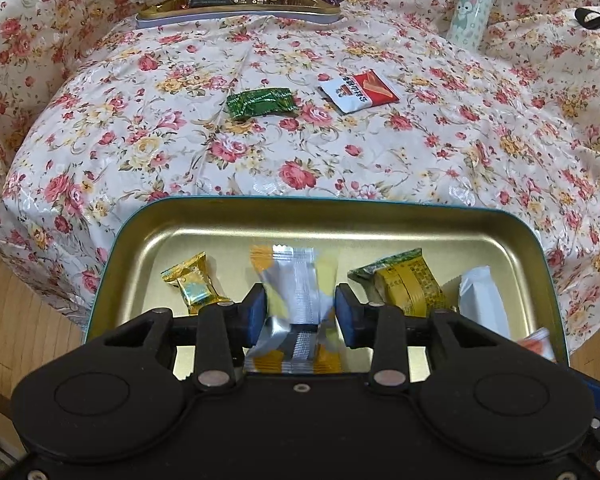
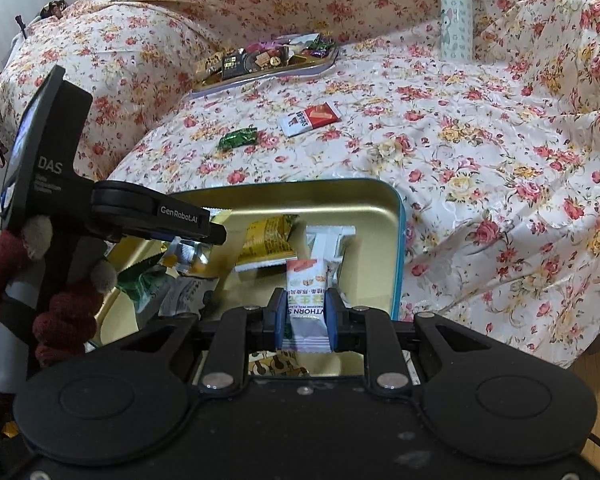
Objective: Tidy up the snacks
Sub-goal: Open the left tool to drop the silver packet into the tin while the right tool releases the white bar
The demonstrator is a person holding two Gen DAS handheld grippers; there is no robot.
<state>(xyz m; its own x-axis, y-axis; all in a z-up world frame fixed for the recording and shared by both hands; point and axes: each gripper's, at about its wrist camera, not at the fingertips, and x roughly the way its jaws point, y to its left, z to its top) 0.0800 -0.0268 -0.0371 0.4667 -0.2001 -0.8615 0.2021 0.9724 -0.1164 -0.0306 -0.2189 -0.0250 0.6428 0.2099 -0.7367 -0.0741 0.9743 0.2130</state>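
a silver-and-yellow snack packet [image 1: 296, 280] is sitting between the left gripper [image 1: 301, 314] pads, which are parted around it (contact unclear). the right gripper [image 2: 303, 316] is clamping a white hawthorn snack bar [image 2: 306, 300], both over the gold tin [image 1: 340, 220]; beyond the fingertips a green candy [image 1: 260, 103] is lying on the floral cloth [image 1: 420, 160].
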